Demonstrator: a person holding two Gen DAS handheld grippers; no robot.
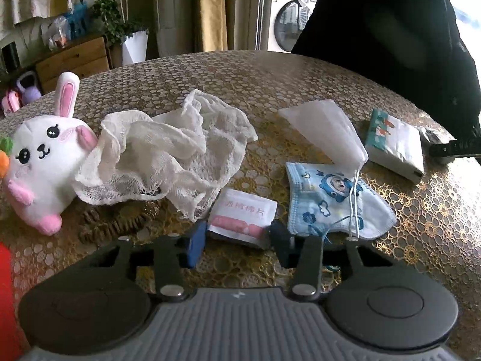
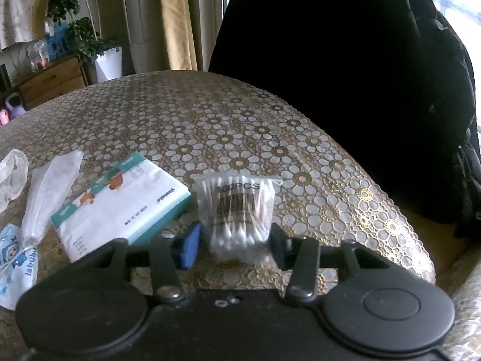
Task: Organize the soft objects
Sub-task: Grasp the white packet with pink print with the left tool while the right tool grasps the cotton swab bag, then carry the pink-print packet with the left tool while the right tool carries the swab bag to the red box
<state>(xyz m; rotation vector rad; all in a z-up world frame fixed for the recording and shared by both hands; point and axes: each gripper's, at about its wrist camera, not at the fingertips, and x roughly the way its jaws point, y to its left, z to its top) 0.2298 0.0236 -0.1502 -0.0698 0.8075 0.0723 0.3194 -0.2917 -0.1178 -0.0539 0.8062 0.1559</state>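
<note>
On the lace-patterned table [image 1: 270, 69], a plush rabbit [image 1: 42, 162] is seen furthest left, touched by a crumpled gauze cloth [image 1: 168, 150]. Next, an alcohol pad sachet [image 1: 242, 215] lies between the jaws of the left gripper [image 1: 237, 242]; whether the pads press on it cannot be told. A child's face mask [image 1: 327, 201] and a tissue pack [image 2: 120, 201] follow. The cotton swab bag [image 2: 237, 210] is bracketed by the right gripper [image 2: 234, 245], contact likewise unclear. Grasping appears in hand; firm closure, then lifting, is called for.
</note>
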